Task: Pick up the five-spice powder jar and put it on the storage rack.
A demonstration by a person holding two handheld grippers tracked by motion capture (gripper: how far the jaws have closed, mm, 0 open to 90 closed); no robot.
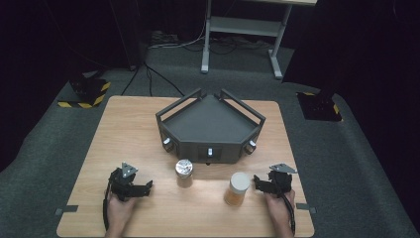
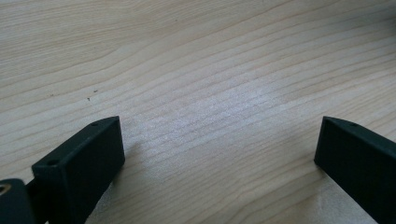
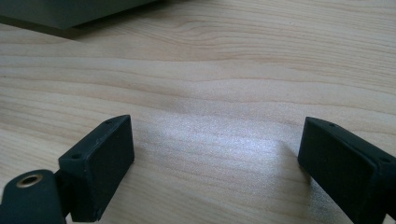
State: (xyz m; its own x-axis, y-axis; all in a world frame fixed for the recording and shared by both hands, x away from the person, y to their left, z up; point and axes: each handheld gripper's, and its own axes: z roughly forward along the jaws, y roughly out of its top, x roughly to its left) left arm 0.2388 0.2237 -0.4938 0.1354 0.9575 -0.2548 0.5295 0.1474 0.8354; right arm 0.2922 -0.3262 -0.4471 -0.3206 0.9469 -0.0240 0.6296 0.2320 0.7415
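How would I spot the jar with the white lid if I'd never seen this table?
Start at the dark five-sided tray in the middle of the wooden table. Two jars stand in front of it, on the person's side. Yours, the white-lidded jar, is the right one, beside the right gripper, with amber contents; the other jar has a shiny metal lid.

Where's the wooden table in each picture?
High view: table lies in the middle, under the tray.
Left gripper view: table beyond the open left tongs.
Right gripper view: table beyond the open right tongs.
Shared landmark: its pale grain.
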